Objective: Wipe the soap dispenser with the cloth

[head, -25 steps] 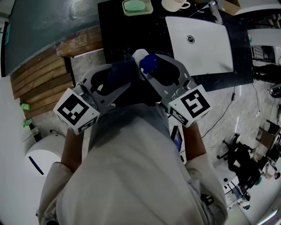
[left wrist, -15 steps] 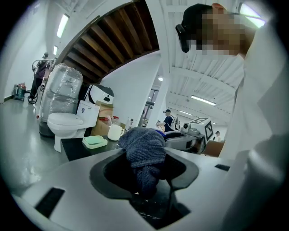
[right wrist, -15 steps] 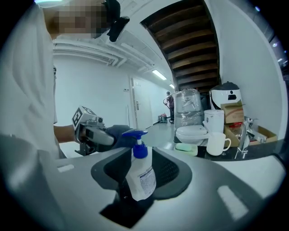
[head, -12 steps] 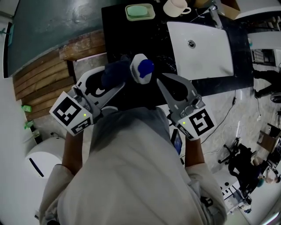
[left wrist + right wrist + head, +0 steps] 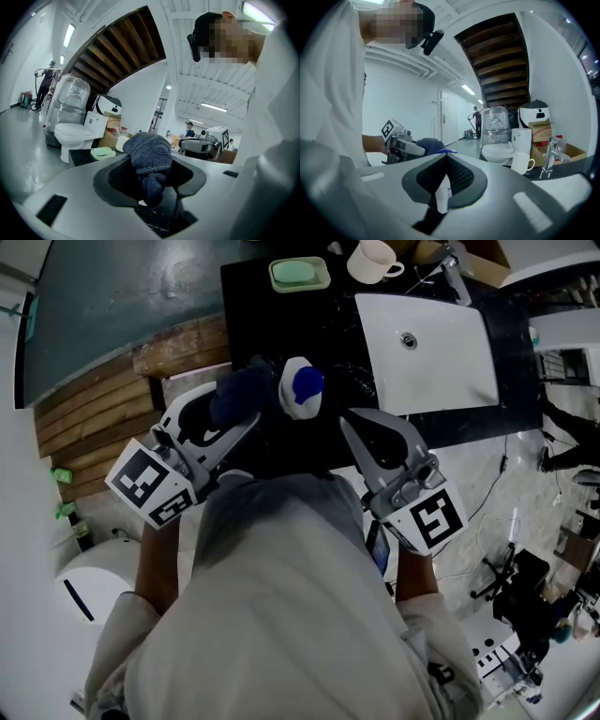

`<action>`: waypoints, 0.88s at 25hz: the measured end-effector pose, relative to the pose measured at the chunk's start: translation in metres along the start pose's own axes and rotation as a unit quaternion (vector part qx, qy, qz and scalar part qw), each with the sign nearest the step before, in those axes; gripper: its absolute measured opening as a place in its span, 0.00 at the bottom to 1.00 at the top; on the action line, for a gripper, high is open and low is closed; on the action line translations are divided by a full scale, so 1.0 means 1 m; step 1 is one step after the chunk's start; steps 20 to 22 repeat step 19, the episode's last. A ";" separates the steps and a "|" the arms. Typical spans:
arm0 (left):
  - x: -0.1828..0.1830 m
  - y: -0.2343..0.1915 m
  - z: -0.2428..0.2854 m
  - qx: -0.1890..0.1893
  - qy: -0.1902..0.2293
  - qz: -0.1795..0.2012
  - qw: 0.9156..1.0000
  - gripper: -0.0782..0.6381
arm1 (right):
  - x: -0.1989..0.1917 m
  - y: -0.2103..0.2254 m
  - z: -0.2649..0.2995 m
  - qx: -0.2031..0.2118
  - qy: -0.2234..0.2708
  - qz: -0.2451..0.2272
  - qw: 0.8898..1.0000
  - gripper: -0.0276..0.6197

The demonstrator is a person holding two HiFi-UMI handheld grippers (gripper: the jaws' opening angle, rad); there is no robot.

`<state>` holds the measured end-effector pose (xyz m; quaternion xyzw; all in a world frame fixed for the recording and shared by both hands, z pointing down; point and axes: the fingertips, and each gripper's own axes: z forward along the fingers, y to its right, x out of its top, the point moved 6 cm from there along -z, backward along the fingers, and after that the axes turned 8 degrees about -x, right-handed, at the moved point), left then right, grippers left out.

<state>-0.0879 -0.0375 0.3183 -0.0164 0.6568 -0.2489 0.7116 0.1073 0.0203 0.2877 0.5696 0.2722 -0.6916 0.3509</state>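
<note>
So the biggest thing here is the black bench (image 5: 281,324), with a white sink (image 5: 441,352) set into it. Everything else I'll place off that sink, going by the head view.

The left gripper (image 5: 246,409) is well to the left of the sink, out past the dispenser. Its jaws are clamped on a bunched-up dark blue cloth (image 5: 239,395), which sticks up out of them in a fat wad. The right gripper (image 5: 354,423) sits just off the sink's near left corner. Its jaws have just been closing and are now fully together with nothing pinched between them.

The soap dispenser (image 5: 298,388), a white body with a blue pump top, stands upright on the bench a bit left of the sink, between the two grippers. The cloth looks to be touching the side of it that faces away from the sink. The right gripper's tips are near it but apart from it, and in the right gripper view the white body shows just beyond the closed jaws.

Smaller stuff: a green soap dish (image 5: 299,274) sits on the bench left of the sink's far edge, and a white cup (image 5: 373,259) is by the sink's far left corner.
</note>
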 end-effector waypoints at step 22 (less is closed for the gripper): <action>-0.010 0.034 -0.005 0.067 0.011 0.007 0.998 0.36 | 0.003 -0.011 -0.047 0.026 0.029 -0.016 0.999 0.04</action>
